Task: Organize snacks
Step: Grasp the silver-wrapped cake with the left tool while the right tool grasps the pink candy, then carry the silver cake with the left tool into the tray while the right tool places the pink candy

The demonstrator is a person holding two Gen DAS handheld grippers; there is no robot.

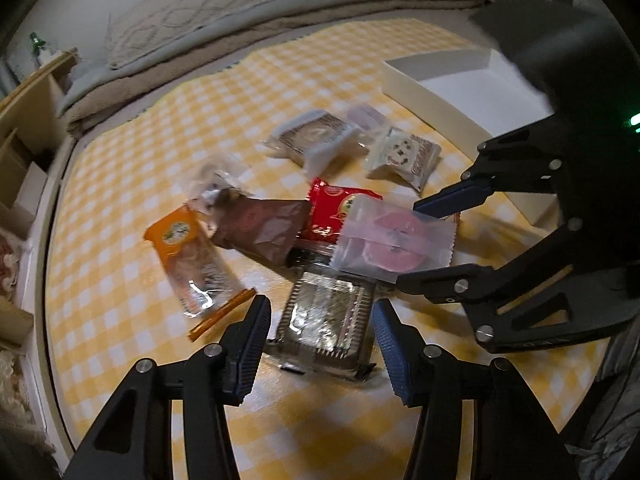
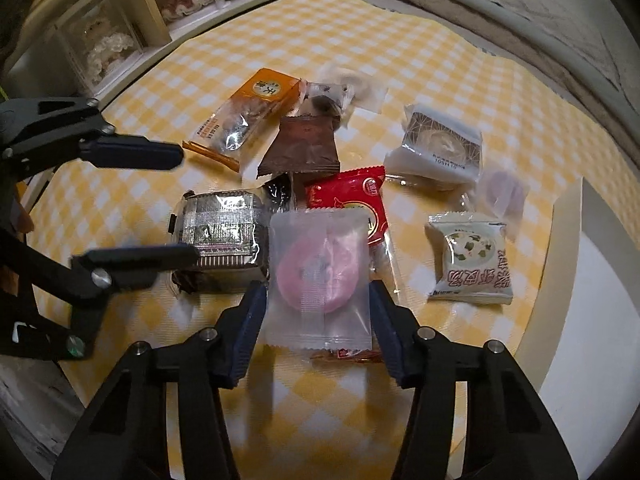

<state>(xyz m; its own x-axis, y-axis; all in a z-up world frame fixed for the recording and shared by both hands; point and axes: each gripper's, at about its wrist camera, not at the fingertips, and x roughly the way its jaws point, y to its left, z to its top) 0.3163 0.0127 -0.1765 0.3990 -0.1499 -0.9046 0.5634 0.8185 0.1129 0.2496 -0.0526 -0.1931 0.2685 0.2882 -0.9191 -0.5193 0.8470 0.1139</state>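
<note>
The cloth (image 2: 400,60) is checked in yellow and white. On it lie an orange packet (image 2: 256,96) with a clear end, a plain brown packet (image 2: 304,144), a red packet (image 2: 356,196) and a frosted clear wrapper (image 2: 320,264) showing a pink round sweet. One tray pack (image 2: 224,232) looks silver and dark, though glare blurs it. Another packet (image 2: 472,256) is pale with red lettering. The box (image 1: 448,80) is white. Both grippers are black with blue pads (image 1: 250,344).

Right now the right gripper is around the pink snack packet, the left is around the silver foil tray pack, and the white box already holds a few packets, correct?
Not quite: the white box has no packets in it, as the left wrist view shows. The right gripper does bracket the pink snack packet, and the left gripper the silver foil tray pack.
</note>
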